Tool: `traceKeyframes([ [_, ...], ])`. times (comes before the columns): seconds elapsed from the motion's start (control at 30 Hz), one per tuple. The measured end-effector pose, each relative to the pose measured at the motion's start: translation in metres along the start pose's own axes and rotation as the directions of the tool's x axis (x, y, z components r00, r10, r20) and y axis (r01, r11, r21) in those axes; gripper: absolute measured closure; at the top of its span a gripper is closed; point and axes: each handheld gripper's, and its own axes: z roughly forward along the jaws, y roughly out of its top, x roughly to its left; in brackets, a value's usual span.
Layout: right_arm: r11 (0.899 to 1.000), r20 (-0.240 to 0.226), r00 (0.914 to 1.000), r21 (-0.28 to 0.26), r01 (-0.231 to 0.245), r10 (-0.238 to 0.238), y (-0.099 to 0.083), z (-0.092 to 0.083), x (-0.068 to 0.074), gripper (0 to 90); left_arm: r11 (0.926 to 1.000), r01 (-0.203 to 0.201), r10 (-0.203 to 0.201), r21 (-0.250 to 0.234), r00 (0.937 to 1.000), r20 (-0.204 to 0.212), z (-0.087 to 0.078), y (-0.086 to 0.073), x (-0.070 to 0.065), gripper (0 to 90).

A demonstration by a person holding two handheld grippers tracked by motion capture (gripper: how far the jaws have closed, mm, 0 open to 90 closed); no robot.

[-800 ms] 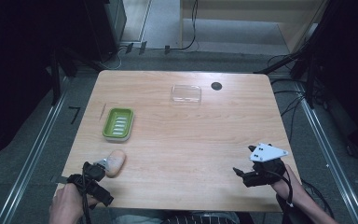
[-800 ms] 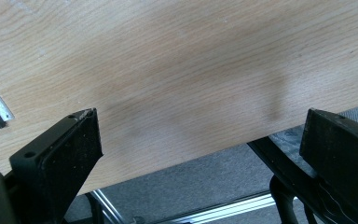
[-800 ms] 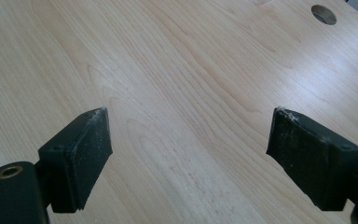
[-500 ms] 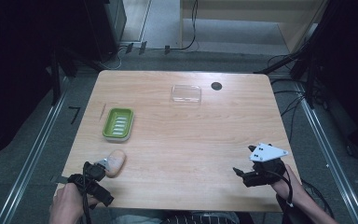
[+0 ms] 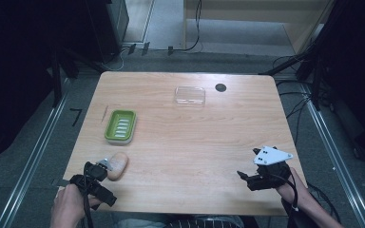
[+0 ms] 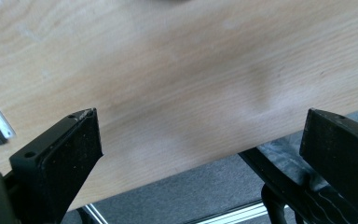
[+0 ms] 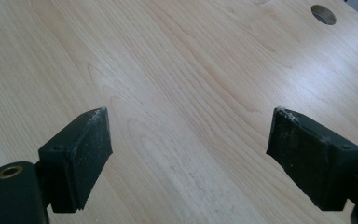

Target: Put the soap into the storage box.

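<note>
Soap (image 5: 117, 165) lies just below dish (image 5: 120, 125), beside your left gripper (image 5: 100, 167). Both grippers' jaws wide apart, empty; right gripper (image 5: 245, 176) far from dish. Soap likely hard, slick: clamp across narrow sides.

The bench (image 5: 190, 142) is seen whole from a fixed high view that faces forward and down from the person's side, with floor taken in all round. The left gripper view is set close above the bench's near left edge (image 6: 168, 172); it looks along its spread jaws across bare wood, with floor seen past the edge. The right gripper view is held low over the wood, facing the far hole (image 7: 323, 14). That hole (image 5: 220, 87) is shared with the high view.
</note>
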Motion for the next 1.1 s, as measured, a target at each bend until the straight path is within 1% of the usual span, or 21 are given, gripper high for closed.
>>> traceKeyframes([
  [0.07,1.000,0.001,1.0000,0.003,-0.005,0.005,0.000,0.000,0.000,13.6,1.0000,-0.002,0.002,-0.003,1.0000,0.001,-0.002,0.003,-0.001,0.0],
  [0.4,1.000,0.004,1.0000,0.000,0.000,0.000,0.000,0.000,0.000,13.6,0.9995,-0.020,0.020,-0.025,0.9998,-0.007,-0.011,0.017,-0.004,0.0],
  [0.6,1.000,0.005,1.0000,-0.001,0.001,-0.001,0.000,0.000,0.000,13.6,0.9991,-0.016,0.016,-0.040,0.9998,-0.014,-0.015,0.023,-0.005,0.0],
  [0.63,1.000,0.004,1.0000,-0.001,0.000,0.000,0.000,0.000,0.000,13.6,0.9992,-0.020,0.019,-0.036,0.9997,-0.016,-0.016,0.025,-0.004,0.0],
  [0.67,1.000,0.005,1.0000,0.001,-0.004,0.004,0.000,0.000,0.000,13.6,0.9988,-0.013,0.013,-0.046,0.9998,-0.015,-0.016,0.025,-0.005,0.0],
  [0.8,1.000,0.004,1.0000,0.003,-0.003,0.003,0.000,0.000,0.000,13.7,0.9987,-0.015,0.014,-0.048,0.9998,-0.015,-0.018,0.030,-0.004,0.0],
  [0.9,1.000,0.003,1.0000,0.001,-0.005,0.005,0.000,0.000,0.000,13.6,0.9987,-0.010,0.009,-0.049,0.9999,-0.006,-0.017,0.033,-0.004,0.0],
  [0.93,1.000,0.003,1.0000,0.001,-0.005,0.005,0.000,-0.001,0.000,13.6,0.9990,-0.010,0.009,-0.043,0.9999,-0.008,-0.018,0.034,-0.004,0.0],
  [0.97,1.000,0.003,1.0000,0.001,-0.005,0.005,0.000,-0.001,0.000,13.6,0.9985,-0.006,0.006,-0.055,1.0000,-0.007,-0.017,0.035,-0.003,0.0],
  [1.0,1.000,0.003,1.0000,0.000,-0.006,0.006,0.000,-0.001,0.000,13.6,0.9989,-0.005,0.005,-0.046,1.0000,-0.003,-0.018,0.036,-0.003,0.0],
  [1.1,1.000,0.002,1.0000,-0.001,-0.005,0.005,0.000,-0.001,0.000,13.6,0.9986,0.004,-0.004,-0.052,1.0000,-0.002,-0.017,0.039,-0.001,0.0],
])
